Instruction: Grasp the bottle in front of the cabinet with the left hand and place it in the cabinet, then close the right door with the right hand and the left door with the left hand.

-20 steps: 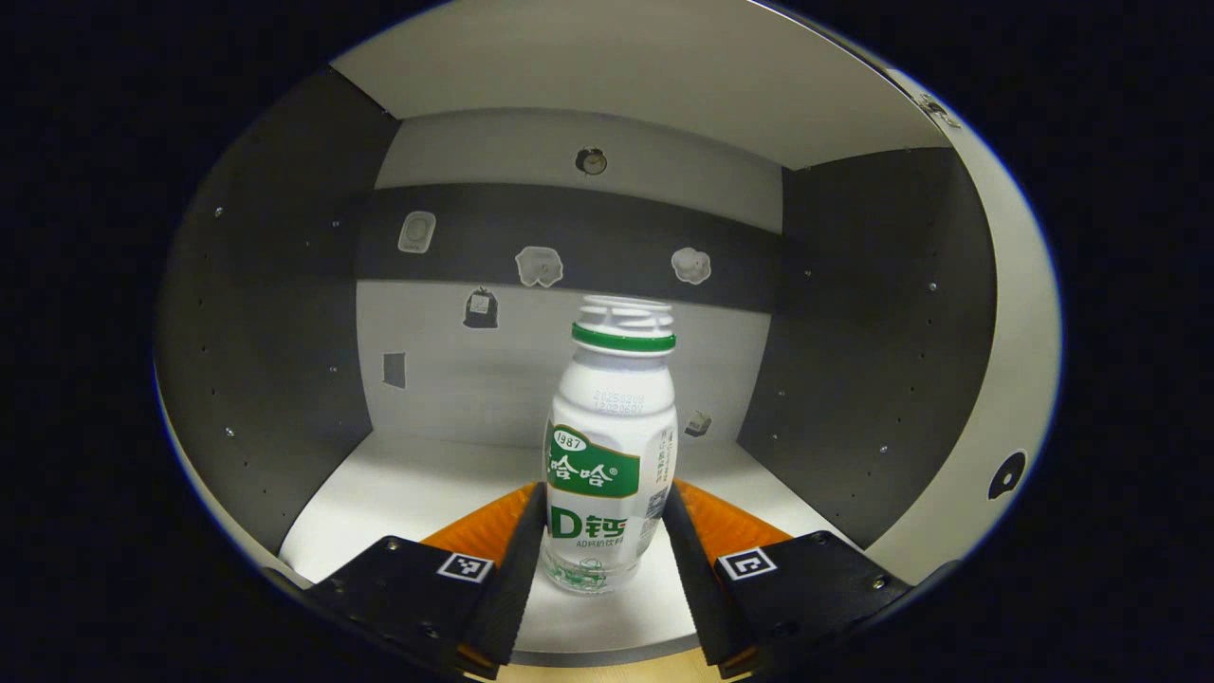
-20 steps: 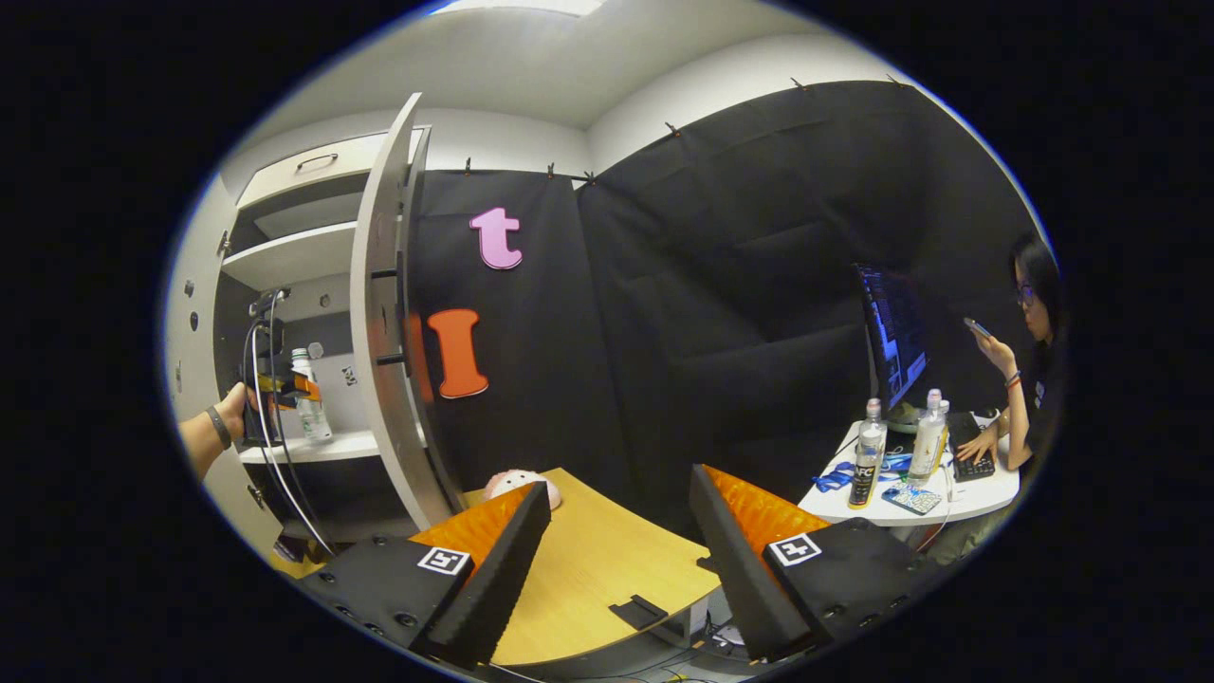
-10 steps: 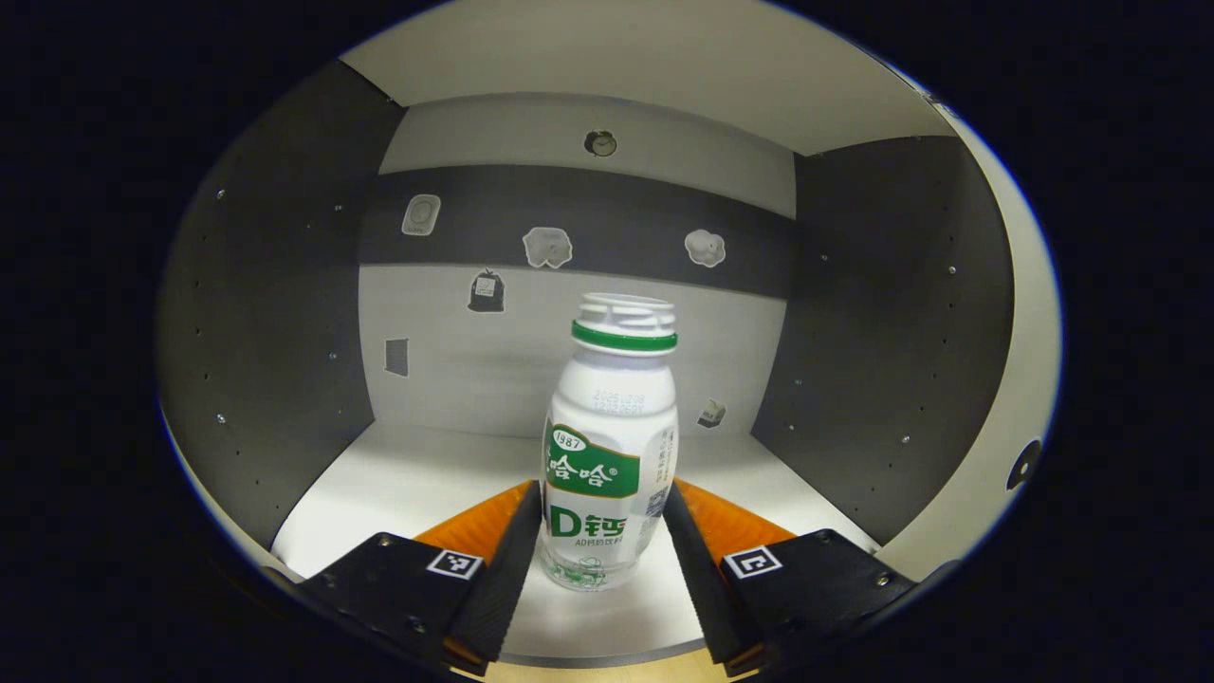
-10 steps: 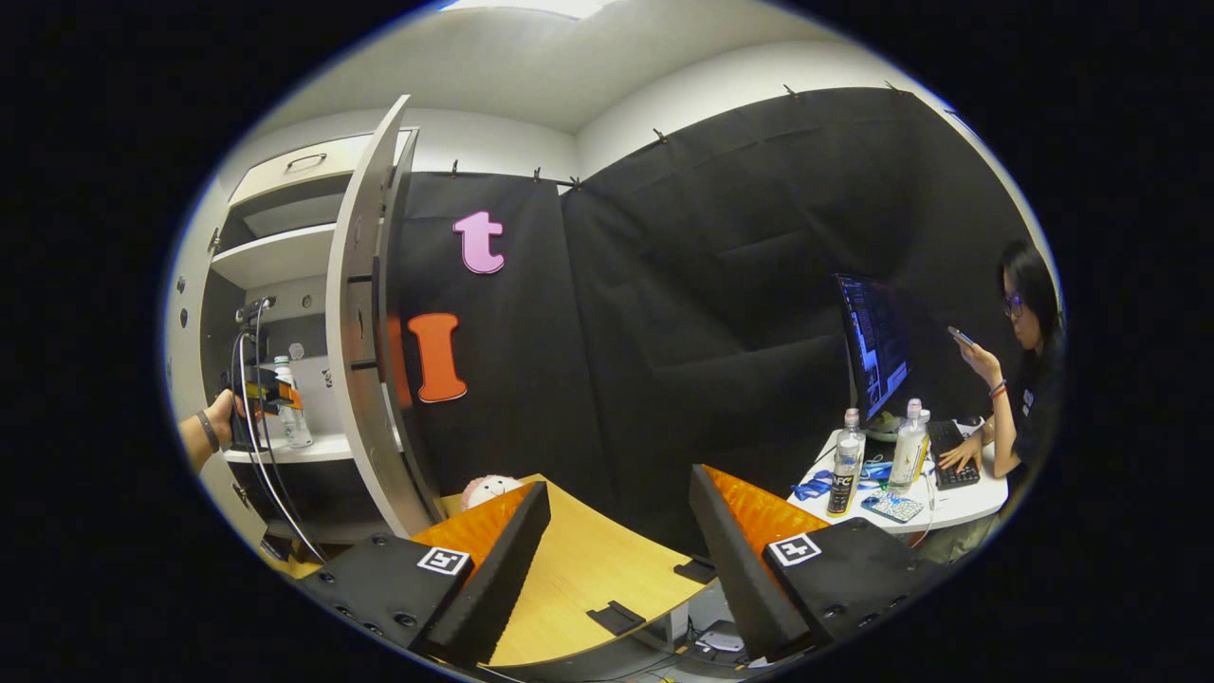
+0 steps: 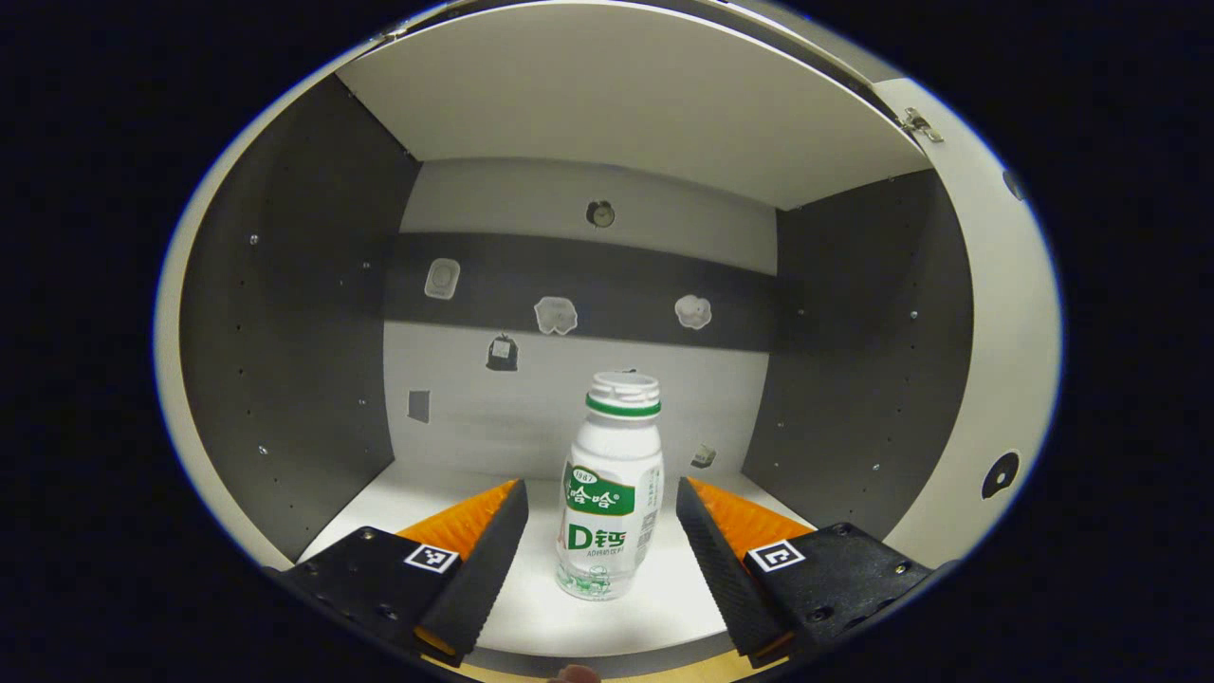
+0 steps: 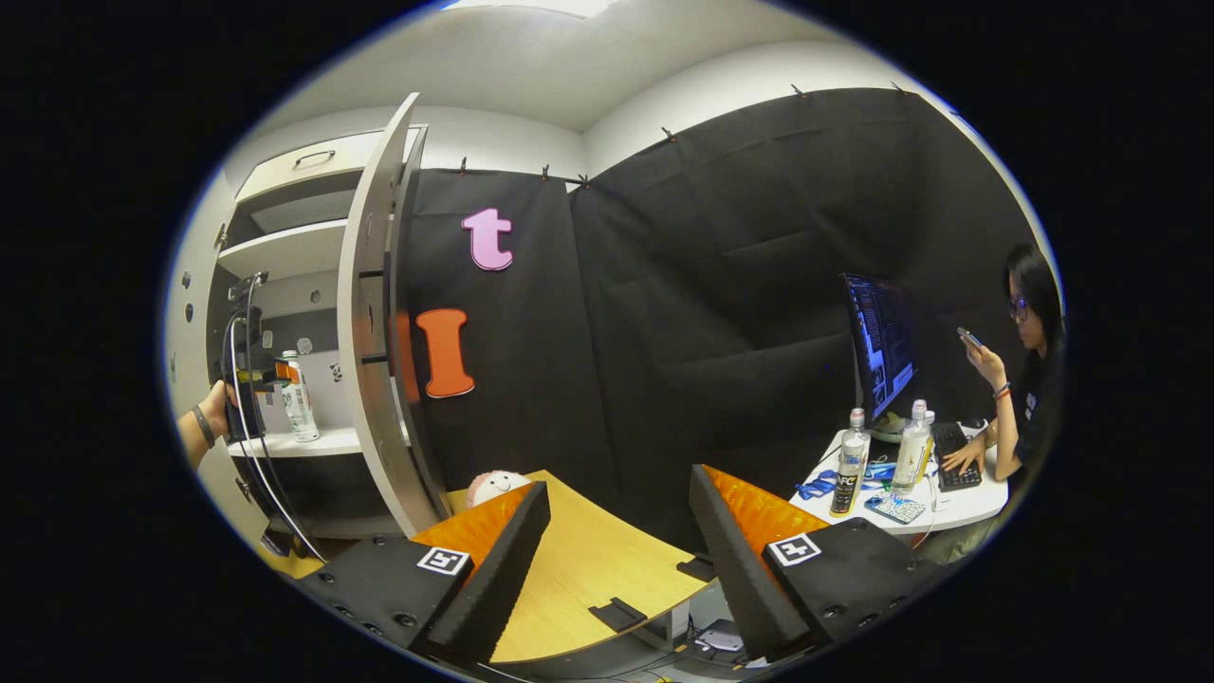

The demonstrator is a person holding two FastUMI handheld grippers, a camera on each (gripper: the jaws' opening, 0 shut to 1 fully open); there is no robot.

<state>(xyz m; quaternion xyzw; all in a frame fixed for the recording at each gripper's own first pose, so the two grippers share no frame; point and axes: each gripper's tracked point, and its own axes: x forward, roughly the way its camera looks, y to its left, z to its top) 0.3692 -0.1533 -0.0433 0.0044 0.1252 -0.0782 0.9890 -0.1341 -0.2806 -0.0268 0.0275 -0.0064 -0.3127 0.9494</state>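
left gripper (image 5: pixel 597 541): jaws spread, clear of drink bottle (image 5: pixel 610 493) | drink bottle: stood upright on cabinet shelf (image 5: pixel 417 498), between the jaws | right gripper (image 6: pixel 616 550): jaws spread, nothing held, above bench (image 6: pixel 588 560) | right door (image 6: pixel 372 313): open

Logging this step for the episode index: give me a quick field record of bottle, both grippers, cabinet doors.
bottle: upright on the white cabinet shelf, bottle between the fingers, not touched
left gripper: open, gap on both sides of the bottle
right gripper: open, empty, above the wooden table
right door: open, seen edge-on
left door: cannot tell
stage: bottle placed; door closing not yet done
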